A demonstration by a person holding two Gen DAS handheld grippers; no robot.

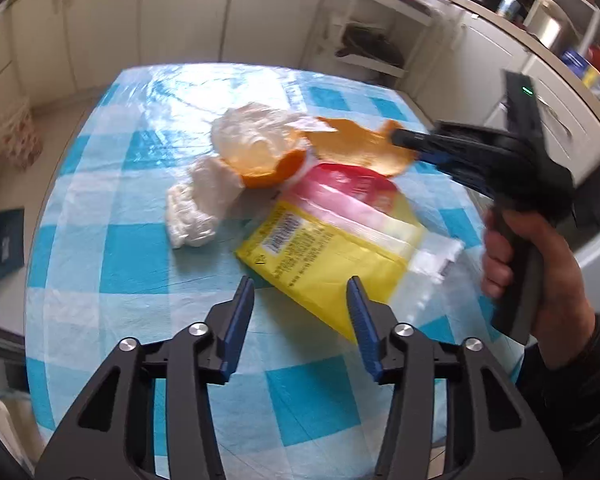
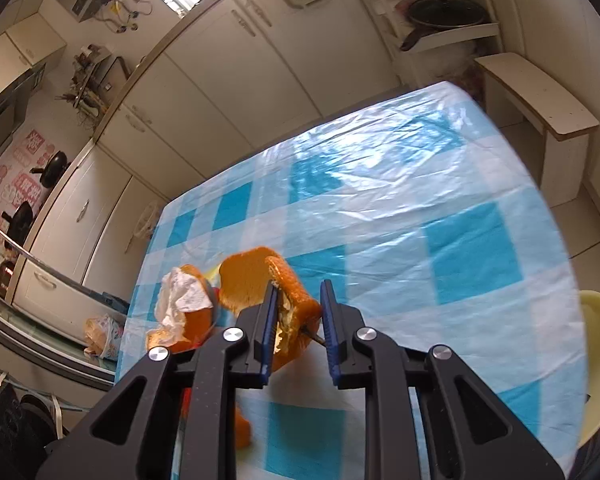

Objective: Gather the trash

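The left gripper (image 1: 300,292) hovered over the checked counter (image 1: 132,248) with jaws apart and empty, a yellow packet (image 1: 324,264) just beyond them; the right gripper (image 2: 298,306) had its jaws narrowed around an orange peel (image 2: 260,280) near the counter's middle; tissue (image 1: 196,208) lay beside the peel pile.

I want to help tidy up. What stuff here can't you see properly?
- Yellow packet: left wrist view, print blurred, one corner behind a finger.
- Orange peel: right wrist view, lower part behind the right gripper; grip unclear.
- No bin in either view.
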